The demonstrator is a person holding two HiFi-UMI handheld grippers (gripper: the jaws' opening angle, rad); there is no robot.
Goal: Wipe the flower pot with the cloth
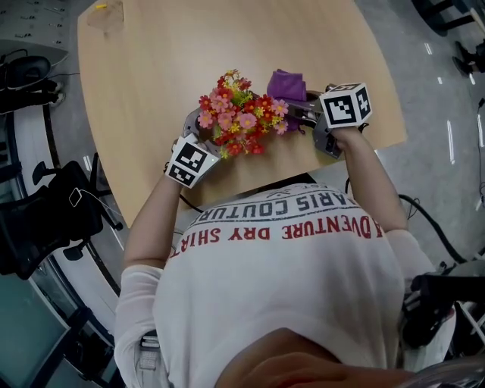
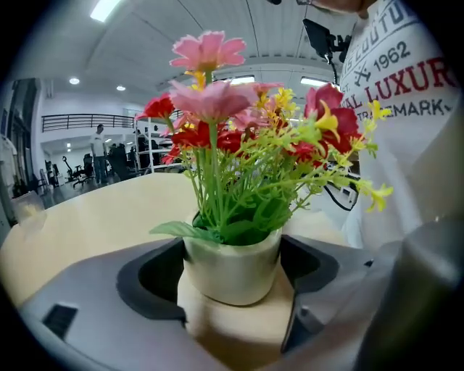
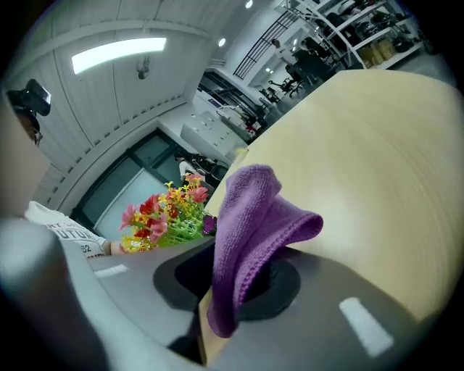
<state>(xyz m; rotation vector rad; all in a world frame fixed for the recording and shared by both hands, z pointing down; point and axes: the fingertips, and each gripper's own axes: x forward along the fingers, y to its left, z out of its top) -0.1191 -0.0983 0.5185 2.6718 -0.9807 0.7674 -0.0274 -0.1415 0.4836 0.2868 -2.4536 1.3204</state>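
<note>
A small white flower pot (image 2: 232,274) with pink, red and yellow artificial flowers (image 1: 239,114) sits between the jaws of my left gripper (image 2: 233,250). Both jaws press on its sides, just above the wooden table (image 1: 151,68). In the head view the blooms hide the pot and the left jaws. My right gripper (image 3: 239,286) is shut on a purple cloth (image 3: 254,224), which stands up in a fold out of the jaws. In the head view the cloth (image 1: 286,82) is just right of the flowers, close to them. The flowers (image 3: 163,214) show to the left in the right gripper view.
A clear plastic item (image 1: 106,15) lies at the table's far left corner. The table's near edge (image 1: 227,186) runs just in front of the person's torso. A black chair (image 1: 45,220) stands on the floor at the left.
</note>
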